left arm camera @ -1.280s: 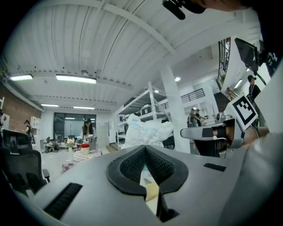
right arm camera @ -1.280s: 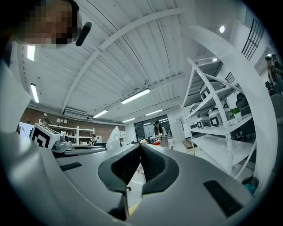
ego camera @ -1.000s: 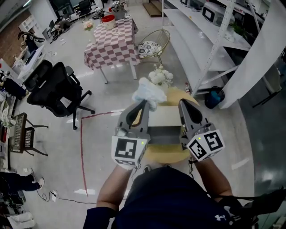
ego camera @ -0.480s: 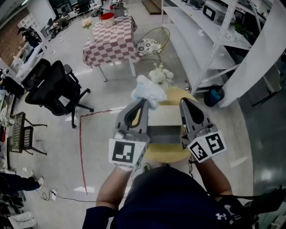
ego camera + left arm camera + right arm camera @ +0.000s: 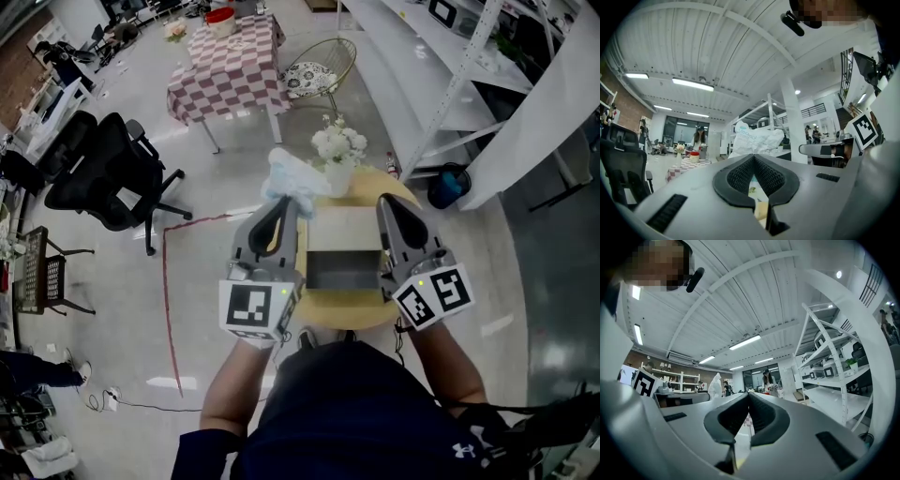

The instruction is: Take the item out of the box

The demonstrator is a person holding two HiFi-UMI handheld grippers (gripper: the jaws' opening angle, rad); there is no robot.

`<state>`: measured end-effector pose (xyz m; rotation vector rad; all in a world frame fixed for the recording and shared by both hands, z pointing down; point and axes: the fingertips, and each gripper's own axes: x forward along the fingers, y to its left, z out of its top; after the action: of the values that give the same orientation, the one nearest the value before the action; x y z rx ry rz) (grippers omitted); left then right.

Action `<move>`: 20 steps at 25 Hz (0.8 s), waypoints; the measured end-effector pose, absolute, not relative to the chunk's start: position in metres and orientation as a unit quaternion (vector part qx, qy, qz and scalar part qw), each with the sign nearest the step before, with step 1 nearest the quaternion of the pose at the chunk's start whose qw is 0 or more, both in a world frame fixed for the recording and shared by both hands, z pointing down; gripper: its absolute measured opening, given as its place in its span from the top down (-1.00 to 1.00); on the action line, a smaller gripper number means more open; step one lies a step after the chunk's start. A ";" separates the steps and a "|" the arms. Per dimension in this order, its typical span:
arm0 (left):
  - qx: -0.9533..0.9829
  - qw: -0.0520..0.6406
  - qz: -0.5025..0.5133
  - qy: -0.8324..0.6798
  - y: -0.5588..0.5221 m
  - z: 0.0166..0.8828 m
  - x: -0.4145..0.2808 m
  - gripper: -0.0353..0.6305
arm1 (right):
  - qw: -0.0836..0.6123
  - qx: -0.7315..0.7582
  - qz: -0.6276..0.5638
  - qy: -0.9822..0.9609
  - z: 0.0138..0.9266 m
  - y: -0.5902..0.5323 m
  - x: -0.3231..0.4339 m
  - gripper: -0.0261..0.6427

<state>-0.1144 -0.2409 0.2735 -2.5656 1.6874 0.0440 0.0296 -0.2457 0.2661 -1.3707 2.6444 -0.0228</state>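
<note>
**Head view: bag up and out, carried left of the box**

Head view shows the left gripper [image 5: 288, 202] pinched shut on a crumpled white bag [image 5: 292, 178], which sits at the jaw tips in the upper middle of the frame. The bag is clear of the open box [image 5: 343, 228] and hangs above and left of the box's far left corner. The left gripper view confirms it: the pads meet on the bag [image 5: 757, 139], which billows just beyond the left gripper [image 5: 753, 157].

The right gripper [image 5: 390, 202] lies along the box's right side. In its own view the jaws of the right gripper [image 5: 749, 393] are closed together with nothing between them.

The box rests on a round wooden table [image 5: 349, 317], with a vase of flowers [image 5: 337, 150] beyond its far edge.

The bag looks like thin film: light, limp and a little slick. What it holds, if anything, cannot be told. A bunched fold is probably the best place to hold it, since a single layer could slide or tear free. Set down, it would likely slump.

Compared with a second ago, the bag has moved left and up in the frame. It then overlapped the box's far edge and hid part of the flowers, which now show whole to its right. Both grippers keep the same closure.
</note>
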 end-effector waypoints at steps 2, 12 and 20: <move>-0.835 0.032 0.016 0.550 -0.242 0.276 -0.118 0.84 | 0.079 -0.460 -0.009 0.884 0.269 -0.247 0.028 0.89; -0.836 0.022 0.014 0.549 -0.244 0.283 -0.119 0.84 | 0.075 -0.459 -0.012 0.885 0.273 -0.248 0.026 0.89; -0.836 0.024 0.013 0.548 -0.241 0.285 -0.117 0.84 | 0.076 -0.461 -0.012 0.884 0.274 -0.245 0.029 0.89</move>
<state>-0.1174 -0.2409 0.2848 -2.5877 1.6941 0.0410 0.0286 -0.2450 0.2738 -1.3807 2.6513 -0.0357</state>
